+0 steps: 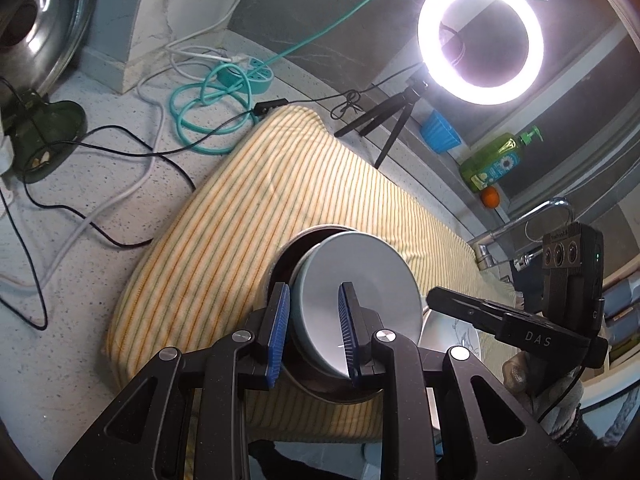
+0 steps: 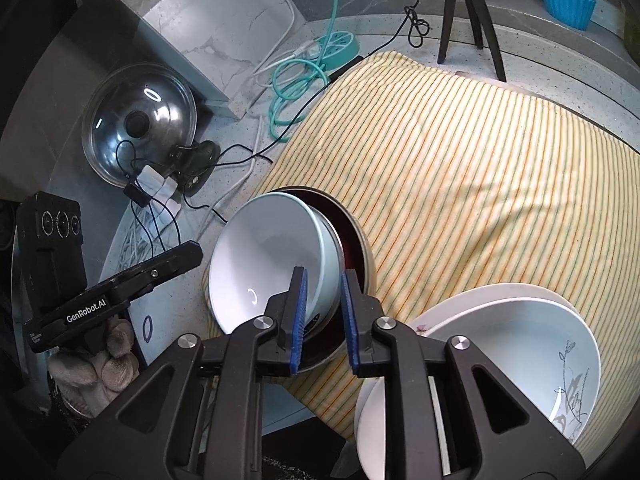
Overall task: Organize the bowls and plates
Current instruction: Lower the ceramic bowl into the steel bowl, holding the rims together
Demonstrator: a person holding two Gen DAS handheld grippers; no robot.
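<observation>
Pale bowl point(image 2: 264, 256) is stood on edge in one dark dish point(image 2: 352, 240) at the striped towel's point(image 2: 460, 160) near-left edge. Left gripper point(image 1: 315, 286) is clamped on its rim. Right gripper point(image 2: 324, 271) is slightly open astride the opposite rim (nearer). One patterned bowl point(image 2: 520, 352) is stacked on one plate point(image 2: 492, 290) at the towel's near-right.

A pale grey-blue bowl point(image 2: 272, 256) leans in a dark pan point(image 2: 352, 240) on a towel point(image 2: 460, 168) striped yellow, orange and green. The white bowl point(image 2: 520, 352) bears a grey plant motif; the gripper pads point(image 2: 299, 320) are blue.

Ring light point(image 1: 480, 38), striped towel point(image 1: 280, 200), perhaps soap point(image 1: 496, 160)
</observation>
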